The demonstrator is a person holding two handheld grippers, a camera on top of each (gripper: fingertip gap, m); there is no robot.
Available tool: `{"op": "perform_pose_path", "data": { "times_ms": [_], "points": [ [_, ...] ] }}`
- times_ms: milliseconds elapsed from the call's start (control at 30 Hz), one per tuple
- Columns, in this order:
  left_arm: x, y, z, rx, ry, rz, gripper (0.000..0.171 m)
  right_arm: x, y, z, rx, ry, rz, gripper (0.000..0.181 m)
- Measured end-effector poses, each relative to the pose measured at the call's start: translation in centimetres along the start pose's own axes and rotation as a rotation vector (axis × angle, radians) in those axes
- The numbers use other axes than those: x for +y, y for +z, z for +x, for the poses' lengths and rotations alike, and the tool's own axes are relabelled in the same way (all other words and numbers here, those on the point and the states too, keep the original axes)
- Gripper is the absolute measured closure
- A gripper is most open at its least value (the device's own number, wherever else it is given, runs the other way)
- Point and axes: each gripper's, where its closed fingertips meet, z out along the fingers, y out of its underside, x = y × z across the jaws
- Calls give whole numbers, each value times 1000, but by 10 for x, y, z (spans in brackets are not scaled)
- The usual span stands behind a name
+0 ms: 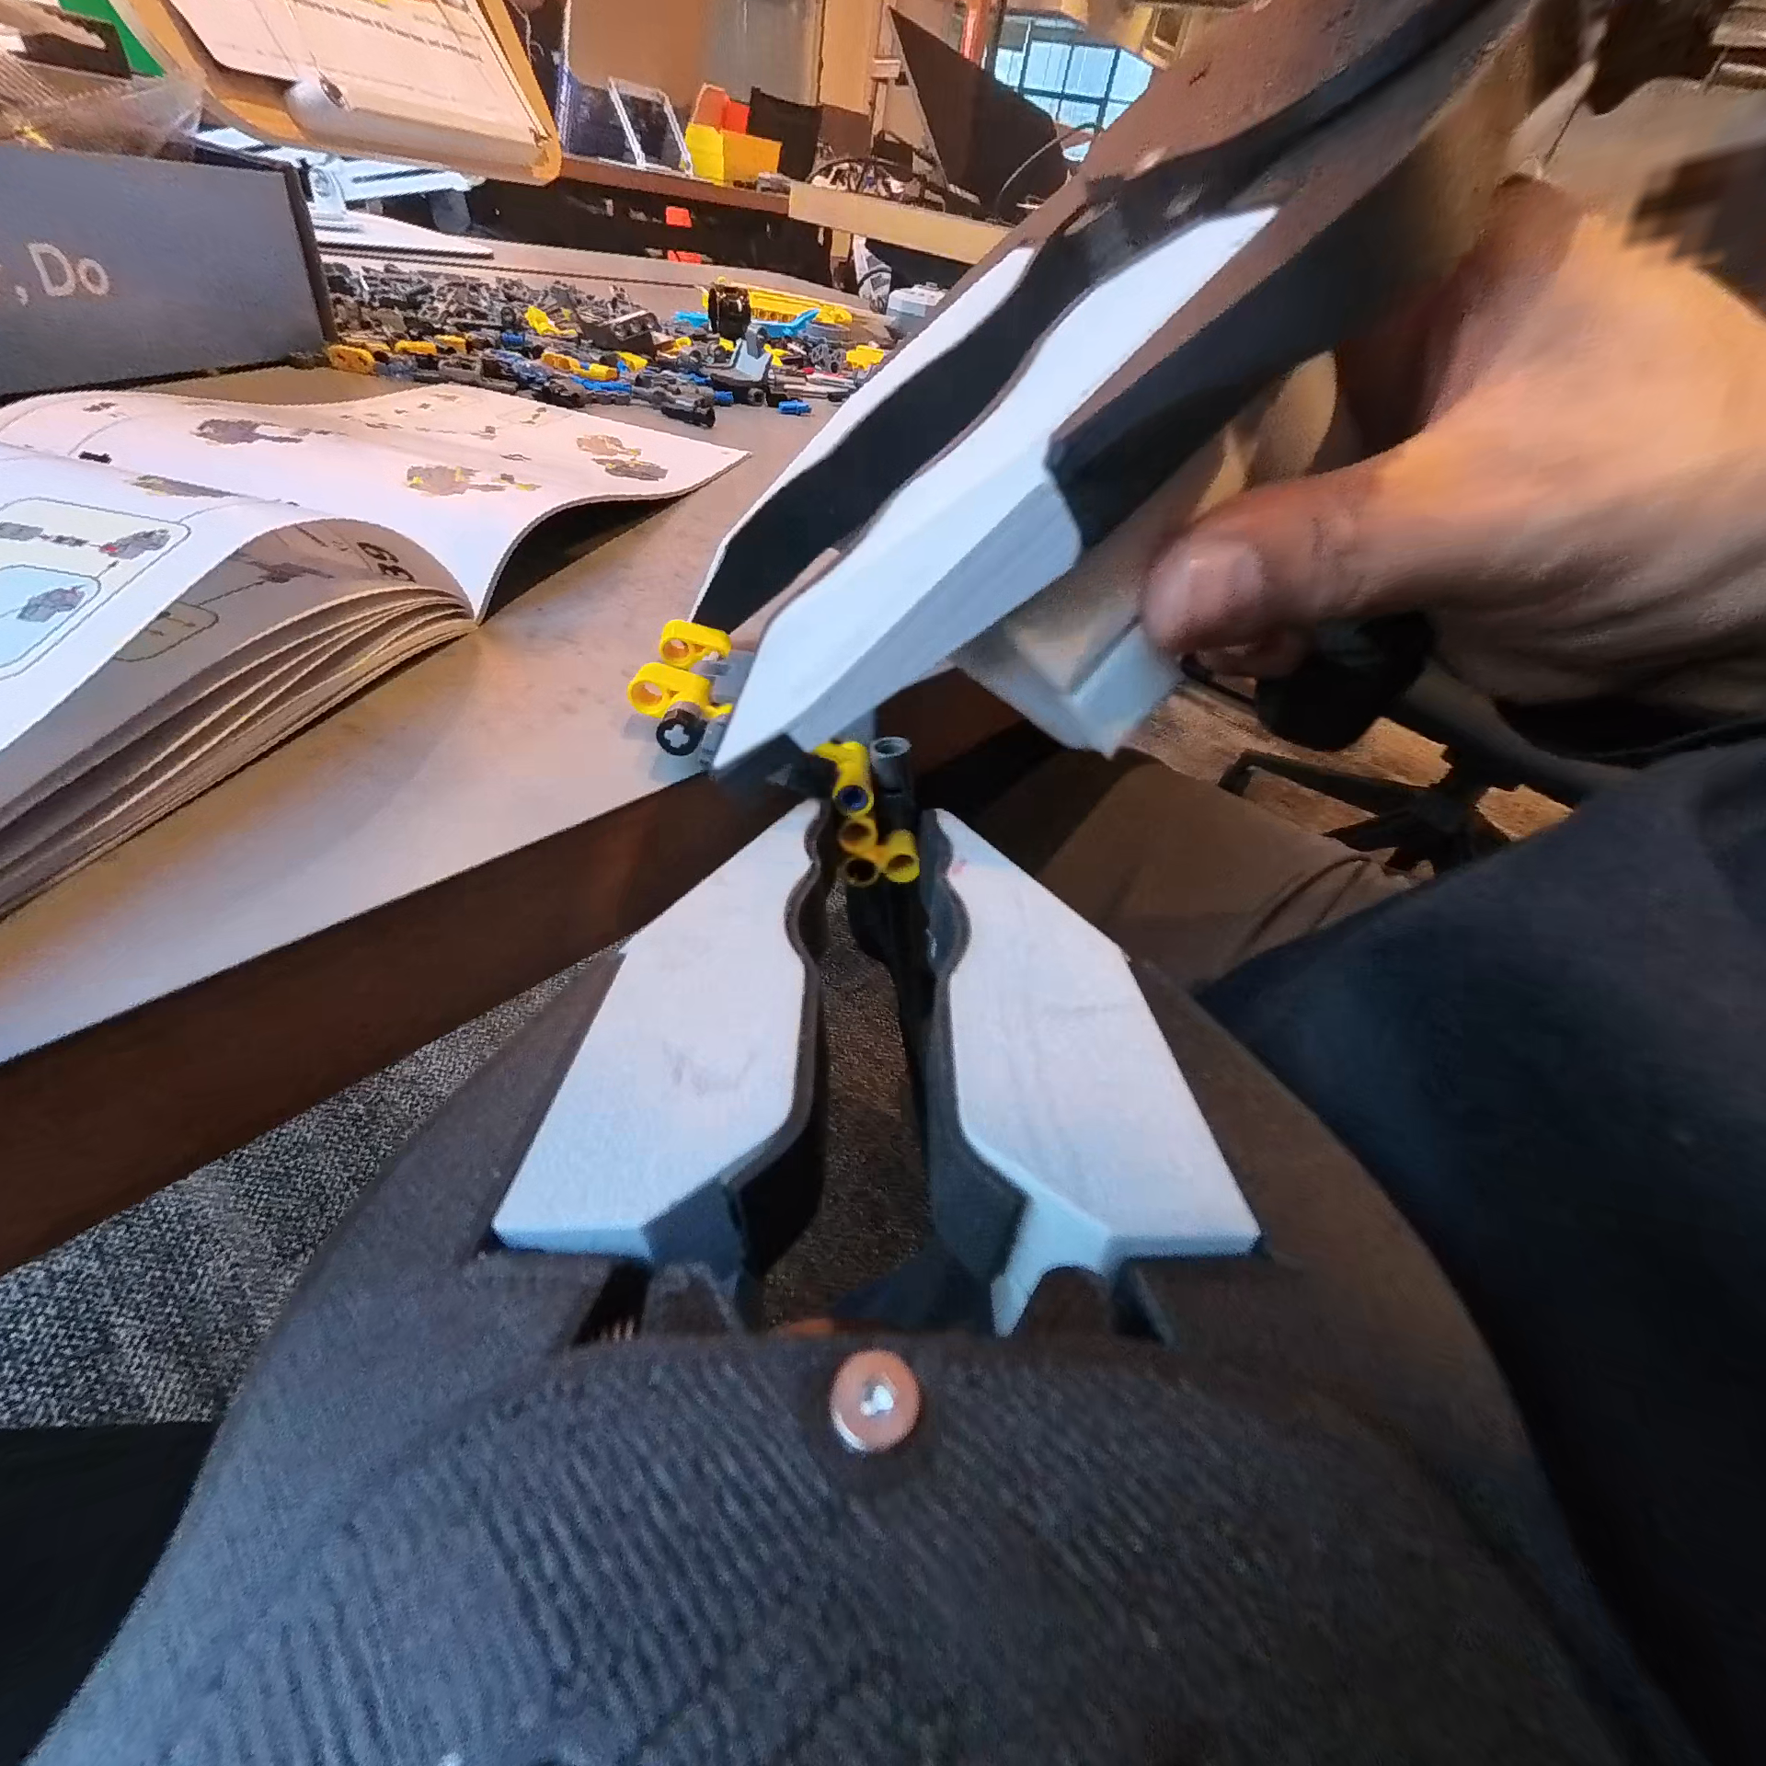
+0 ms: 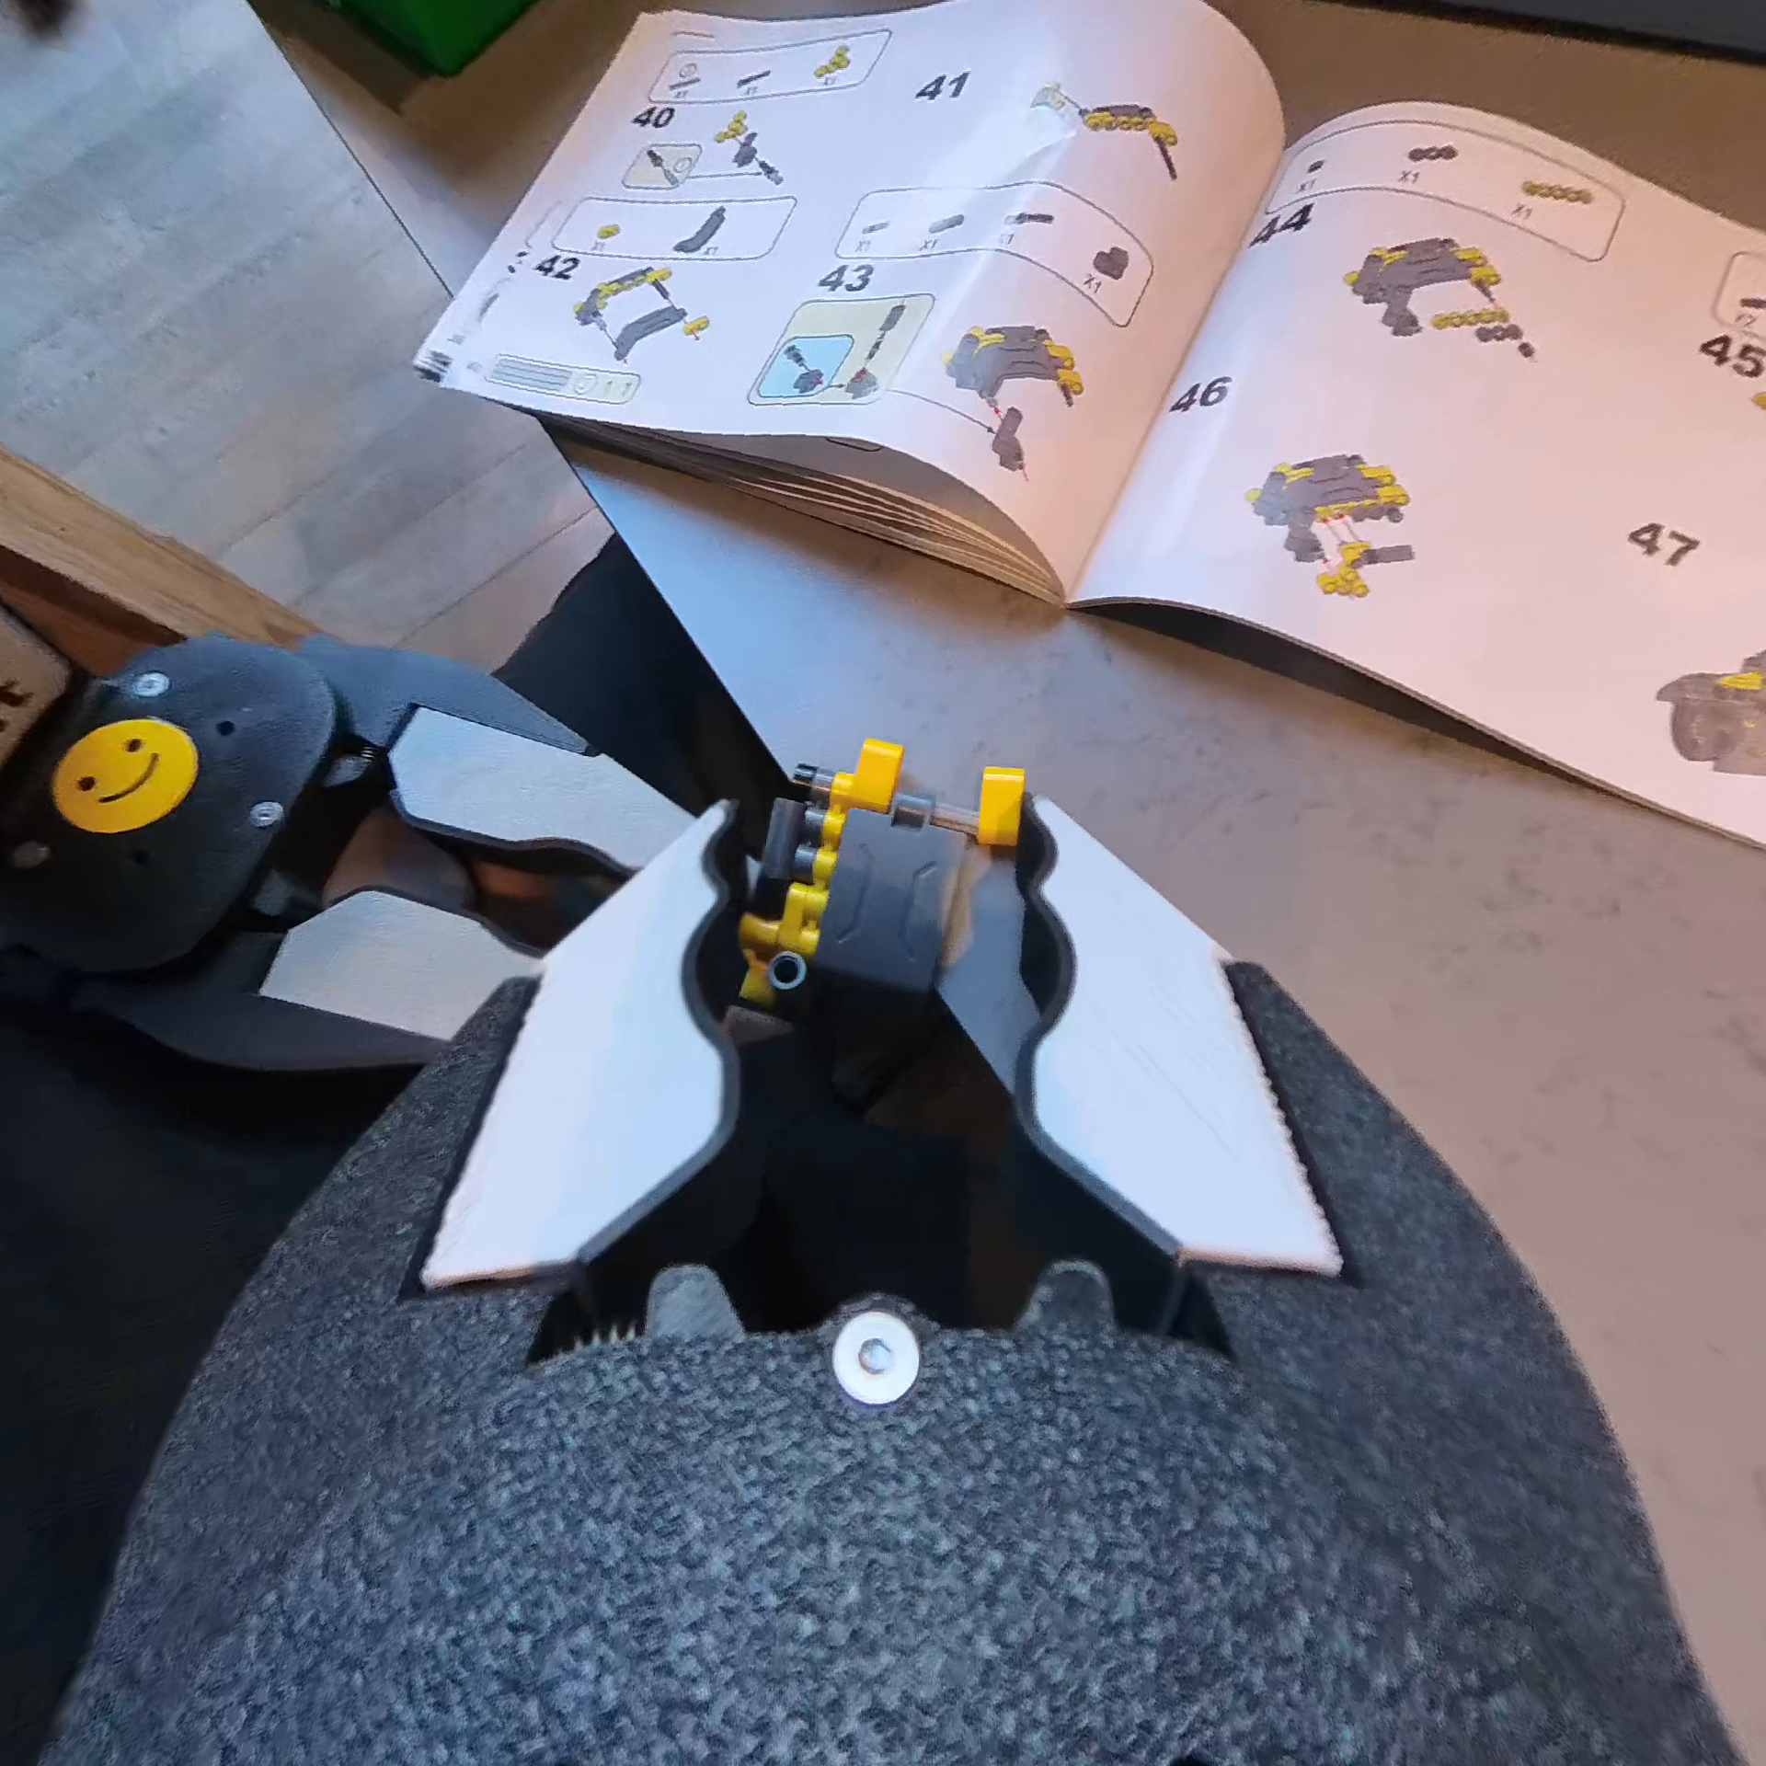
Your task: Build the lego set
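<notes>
The right gripper (image 2: 884, 817) has its jaws clamped on a small black-and-yellow brick assembly (image 2: 879, 898), held just off the tabletop (image 2: 1242, 860) edge, on the near side of the open instruction booklet (image 2: 1195, 382). The left gripper (image 1: 874, 822) comes in from below that edge, its jaws drawn narrow about the assembly's lower end. Whether they actually pinch it cannot be told. A person's hand (image 1: 1529, 478) grips the right tool. A spread of loose bricks (image 1: 573, 354) lies beyond the booklet, well apart from both grippers.
</notes>
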Motion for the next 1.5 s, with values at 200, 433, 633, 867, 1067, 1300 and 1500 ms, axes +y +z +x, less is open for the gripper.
{"op": "perform_pose_path", "data": {
  "times_ms": [200,433,633,867,1067,1300,1500],
  "points": [
    [0,0,0,6,3,3,156,1,2,-5,16,-36,-11,110],
    [1,0,-1,19,-15,9,156,2,2,2,77,-62,-3,127],
    [1,0,-1,21,-15,8,155,2,2,3,87,-64,6,128],
    [1,1,0,35,-12,10,156,2,2,4,70,-68,19,129],
    [1,1,-1,52,-28,10,156,1,2,5,88,-59,48,130],
    [1,2,0,59,-31,14,156,1,1,5,106,-49,51,131],
    [0,2,0,72,-44,19,155,1,2,5,109,-48,70,131]
  ]
}}
